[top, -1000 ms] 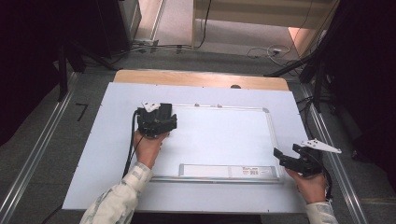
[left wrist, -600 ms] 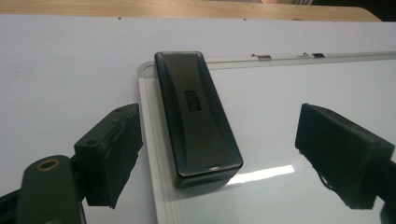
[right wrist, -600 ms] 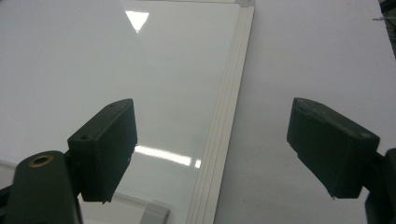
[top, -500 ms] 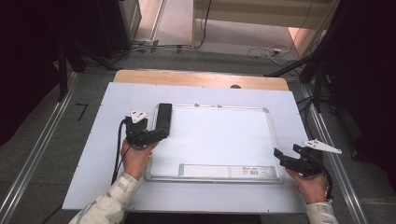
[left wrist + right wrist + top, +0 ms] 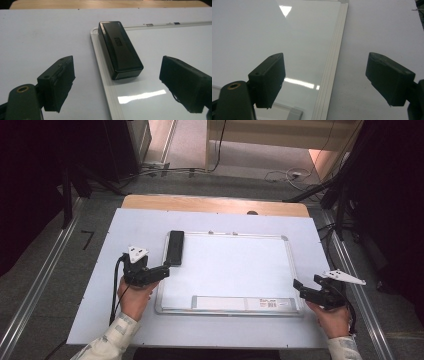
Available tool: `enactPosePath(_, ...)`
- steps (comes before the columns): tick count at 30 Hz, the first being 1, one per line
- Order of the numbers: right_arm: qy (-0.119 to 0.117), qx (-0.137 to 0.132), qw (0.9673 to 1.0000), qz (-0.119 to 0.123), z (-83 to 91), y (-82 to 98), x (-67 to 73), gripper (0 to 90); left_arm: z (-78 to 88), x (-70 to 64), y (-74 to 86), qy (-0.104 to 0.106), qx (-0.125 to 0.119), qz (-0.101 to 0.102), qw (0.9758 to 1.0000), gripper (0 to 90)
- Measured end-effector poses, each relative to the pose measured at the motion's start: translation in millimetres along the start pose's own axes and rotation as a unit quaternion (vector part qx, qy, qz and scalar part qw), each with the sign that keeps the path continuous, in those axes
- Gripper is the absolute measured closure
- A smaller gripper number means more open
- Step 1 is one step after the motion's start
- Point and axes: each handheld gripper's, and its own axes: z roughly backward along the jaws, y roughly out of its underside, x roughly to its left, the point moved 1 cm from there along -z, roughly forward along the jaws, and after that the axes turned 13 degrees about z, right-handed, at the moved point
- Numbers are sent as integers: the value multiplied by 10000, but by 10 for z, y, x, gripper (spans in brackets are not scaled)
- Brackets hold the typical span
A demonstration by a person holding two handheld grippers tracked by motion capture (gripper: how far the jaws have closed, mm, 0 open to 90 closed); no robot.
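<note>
- Your left gripper (image 5: 161, 268) has let go of the black whiteboard eraser (image 5: 175, 247) and drawn back toward you. A second ago it sat over the eraser; its jaws have just been opening and now stand wide with nothing between them.
- The eraser lies flat on the top left corner of the whiteboard (image 5: 235, 270), along its left frame, apart from both jaws in the left gripper view (image 5: 120, 53).
- That reads as the eraser set down and released; the board surface looks clean.
- Your right gripper (image 5: 306, 290) hovers at the board's lower right corner, jaws spread wide and empty, straddling the frame edge (image 5: 332, 67).
- Around it: the white table sheet (image 5: 100, 310) beneath, the label strip (image 5: 242, 303) along the board's near edge. Nothing blocks a return to the eraser.
</note>
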Motion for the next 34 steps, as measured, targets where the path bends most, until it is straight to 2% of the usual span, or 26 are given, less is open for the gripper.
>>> enactPosePath(4,-8,-19,10000,-1,6,2,-5,148,74,40,32,51,-5,26,10000,132)
enactPosePath(21,34,-34,10000,-46,35,21,-32,148,316,299,119,-81,-61,219,9997,132)
enactPosePath(29,45,-38,10000,-66,47,32,-44,147,423,482,182,-243,-65,358,9990,132)
enactPosePath(34,51,-44,9999,-83,52,35,-48,147,411,598,242,-443,5,326,9985,133)
